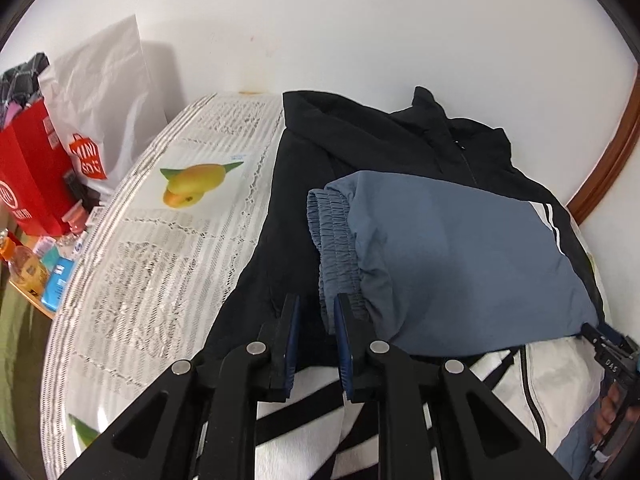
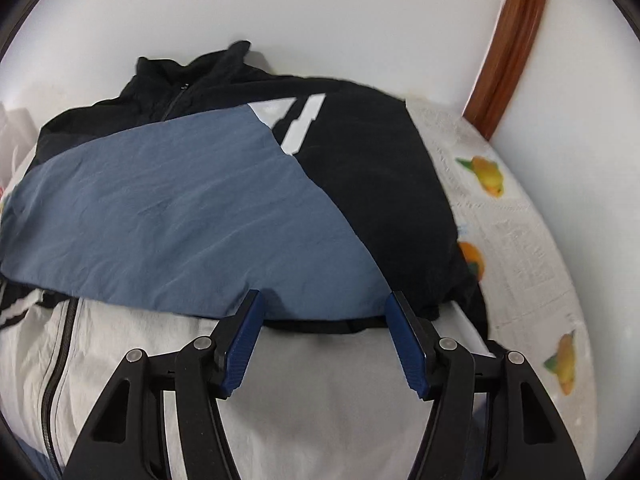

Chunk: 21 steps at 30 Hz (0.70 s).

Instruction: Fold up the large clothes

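A black, blue-grey and white zip jacket (image 1: 460,248) lies on the table, collar toward the wall. Its blue-grey sleeve with an elastic cuff (image 1: 336,240) is folded across the chest. My left gripper (image 1: 316,312) hovers just in front of the cuff, its jaws a small gap apart with nothing between them. In the right wrist view the jacket (image 2: 180,208) fills the middle. My right gripper (image 2: 324,308) is wide open and empty at the sleeve's near edge, above the white lower panel (image 2: 320,380). The right gripper also shows in the left wrist view (image 1: 612,356).
The table has a lace cloth with fruit prints (image 1: 192,188) under clear plastic. Red and white shopping bags (image 1: 60,160) and bottles (image 1: 24,264) stand at the far left. A white wall is behind, with a brown wooden frame (image 2: 512,40) at the right.
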Available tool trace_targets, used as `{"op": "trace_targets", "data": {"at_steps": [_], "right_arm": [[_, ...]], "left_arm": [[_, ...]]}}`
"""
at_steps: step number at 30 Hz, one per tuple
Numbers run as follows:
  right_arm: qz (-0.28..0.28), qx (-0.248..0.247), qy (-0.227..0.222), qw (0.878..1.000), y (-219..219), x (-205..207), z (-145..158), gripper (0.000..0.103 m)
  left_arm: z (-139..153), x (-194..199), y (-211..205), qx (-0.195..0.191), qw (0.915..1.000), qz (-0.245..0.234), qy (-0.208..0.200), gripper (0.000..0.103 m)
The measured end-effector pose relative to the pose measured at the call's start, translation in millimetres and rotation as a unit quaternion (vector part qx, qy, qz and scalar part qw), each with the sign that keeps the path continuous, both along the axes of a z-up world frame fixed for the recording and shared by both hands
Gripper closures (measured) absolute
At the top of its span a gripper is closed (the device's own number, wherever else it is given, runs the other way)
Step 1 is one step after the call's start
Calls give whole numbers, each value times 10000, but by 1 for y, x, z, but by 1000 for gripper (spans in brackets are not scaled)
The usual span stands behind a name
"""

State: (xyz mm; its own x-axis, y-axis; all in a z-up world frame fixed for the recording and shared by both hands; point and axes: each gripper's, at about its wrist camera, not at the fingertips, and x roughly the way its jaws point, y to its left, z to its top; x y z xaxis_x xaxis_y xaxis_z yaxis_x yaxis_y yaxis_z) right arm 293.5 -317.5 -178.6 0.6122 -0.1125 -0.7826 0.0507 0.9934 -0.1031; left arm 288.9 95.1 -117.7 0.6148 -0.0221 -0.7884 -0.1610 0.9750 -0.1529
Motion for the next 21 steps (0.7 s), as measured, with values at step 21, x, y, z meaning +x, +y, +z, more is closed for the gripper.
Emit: {"op": "trace_targets", "data": {"at_steps": [21], "right_arm": [[31,-153,-502,9986,-19,-121,62,41]], "left_arm": [[53,-121,8,142,9996,27,-245,81]]}}
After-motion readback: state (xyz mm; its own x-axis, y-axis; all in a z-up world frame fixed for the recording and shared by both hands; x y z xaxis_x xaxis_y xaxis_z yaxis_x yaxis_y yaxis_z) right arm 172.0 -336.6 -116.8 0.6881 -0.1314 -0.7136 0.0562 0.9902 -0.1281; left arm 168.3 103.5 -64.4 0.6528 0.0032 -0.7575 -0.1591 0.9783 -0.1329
